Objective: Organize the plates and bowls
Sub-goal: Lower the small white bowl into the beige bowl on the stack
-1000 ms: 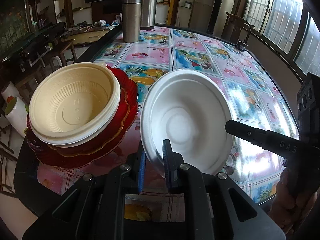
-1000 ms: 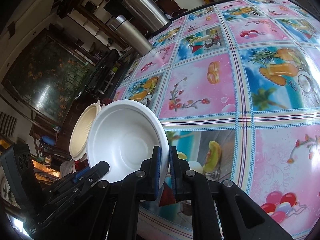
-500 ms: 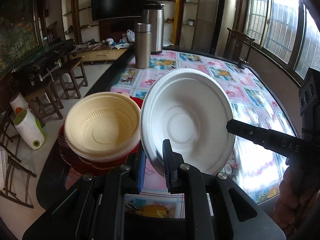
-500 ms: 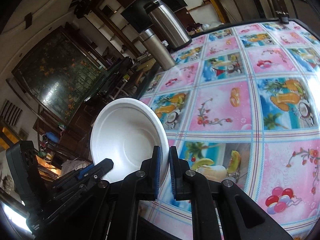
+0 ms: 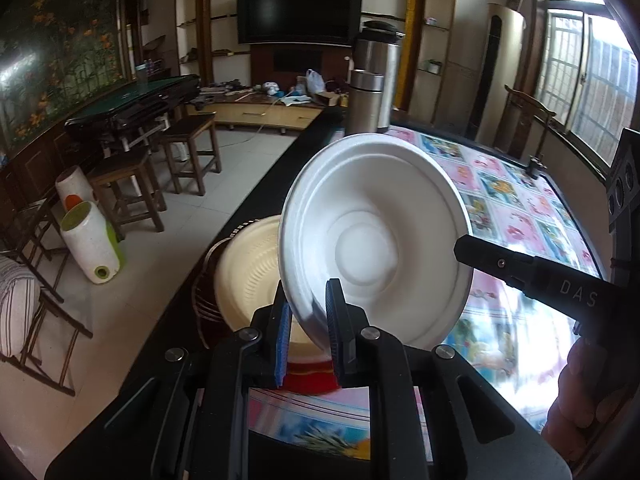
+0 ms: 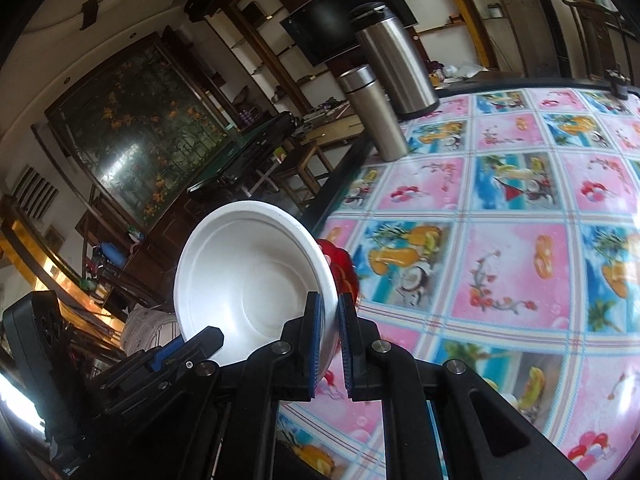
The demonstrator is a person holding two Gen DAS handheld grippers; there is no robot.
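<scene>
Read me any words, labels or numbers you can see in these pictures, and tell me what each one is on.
"DAS" – raised letters on the black finger of the right gripper, seen from the left wrist; the edge may cut off more.
White bowl, steel flasks, tablecloth: no readable text, only pictures.

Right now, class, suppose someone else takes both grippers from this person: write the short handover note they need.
Left gripper: shut on the near rim of the white bowl.
Right gripper: shut on the same bowl's rim at another spot; its finger shows at the bowl's right edge.
The white bowl is off the table, tilted, its inside facing the cameras.
The cream bowl sits nested on the red plate at the table's left edge, below the white bowl.
Done: white bowl picked up.
Left: probably set it into the cream bowl, then let go.
</scene>
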